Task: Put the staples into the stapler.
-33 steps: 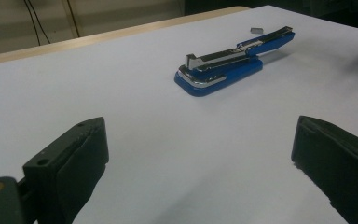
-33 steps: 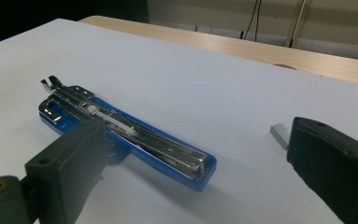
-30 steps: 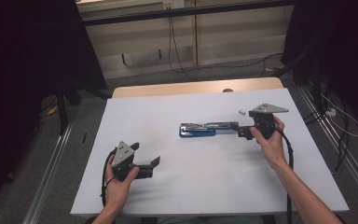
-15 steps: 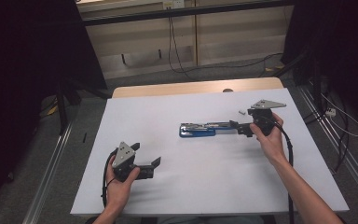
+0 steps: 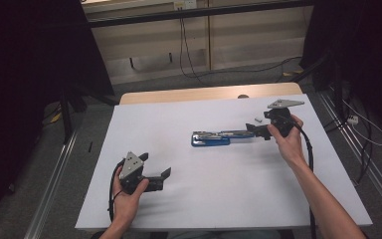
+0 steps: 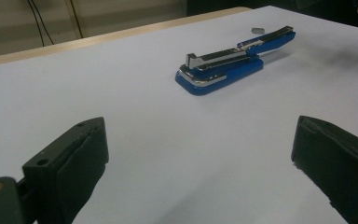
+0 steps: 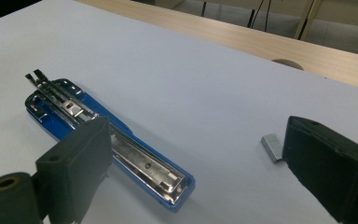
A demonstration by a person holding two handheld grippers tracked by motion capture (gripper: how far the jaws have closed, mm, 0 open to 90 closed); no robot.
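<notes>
Opened blue metal stapler [image 5: 218, 137] bears no readable writing; right gripper [image 5: 261, 131], jaws wide, at its three-o'clock end; left gripper [image 5: 165, 175] wide too.

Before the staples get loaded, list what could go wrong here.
1. The staple strip lies loose beside the right hand-held gripper, whose open jaws could knock it away.
2. The opened blue stapler lies unheld while the left hand-held gripper is well away; it may slide if pushed.

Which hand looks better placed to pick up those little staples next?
The right. Its hand-held gripper is open beside the staple block and the opened stapler. The left hand-held gripper sits far off, near the table's front edge.
</notes>
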